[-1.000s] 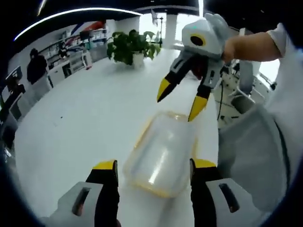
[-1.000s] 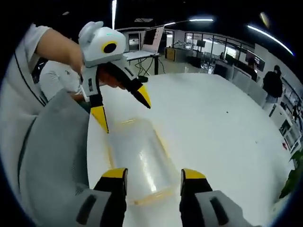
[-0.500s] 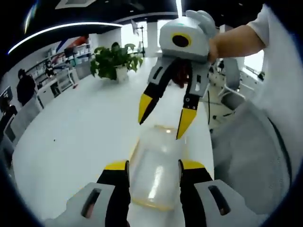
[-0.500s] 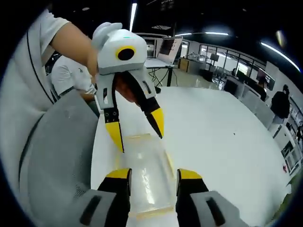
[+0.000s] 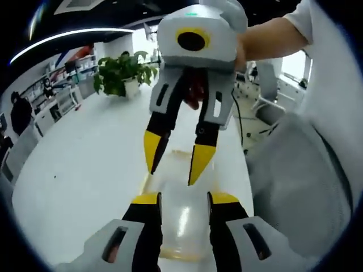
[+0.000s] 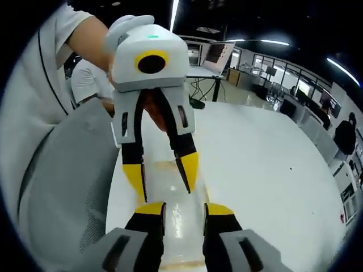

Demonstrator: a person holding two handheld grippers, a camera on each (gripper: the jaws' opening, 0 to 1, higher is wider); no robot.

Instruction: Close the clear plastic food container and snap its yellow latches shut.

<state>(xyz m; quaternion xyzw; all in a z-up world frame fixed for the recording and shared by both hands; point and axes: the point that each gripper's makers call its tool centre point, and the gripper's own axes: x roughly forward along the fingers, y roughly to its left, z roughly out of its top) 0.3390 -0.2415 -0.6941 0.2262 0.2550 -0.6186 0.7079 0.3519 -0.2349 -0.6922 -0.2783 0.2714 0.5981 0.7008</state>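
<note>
The clear plastic food container (image 5: 182, 224) with yellow edging lies on the white table (image 5: 85, 164), lid down on it. My left gripper (image 5: 184, 198) straddles its near end, both jaws pressed against its long sides. My right gripper (image 5: 171, 175) comes down from above on the far end, its yellow tips against the sides too. From the other side, the container (image 6: 177, 221) sits between my right gripper's (image 6: 183, 209) jaws, with the left gripper (image 6: 164, 192) opposite. The latches are hidden behind the jaws.
A grey mesh chair back (image 5: 289, 187) stands close against the table edge beside the container. The person's arm (image 5: 272, 39) holds the right gripper. A potted plant (image 5: 122, 73) stands at the table's far end. The wide tabletop (image 6: 266, 170) spreads beyond the container.
Both grippers have come toward each other over the container. Each pair of jaws has narrowed from wide apart to tight against the container's sides.
</note>
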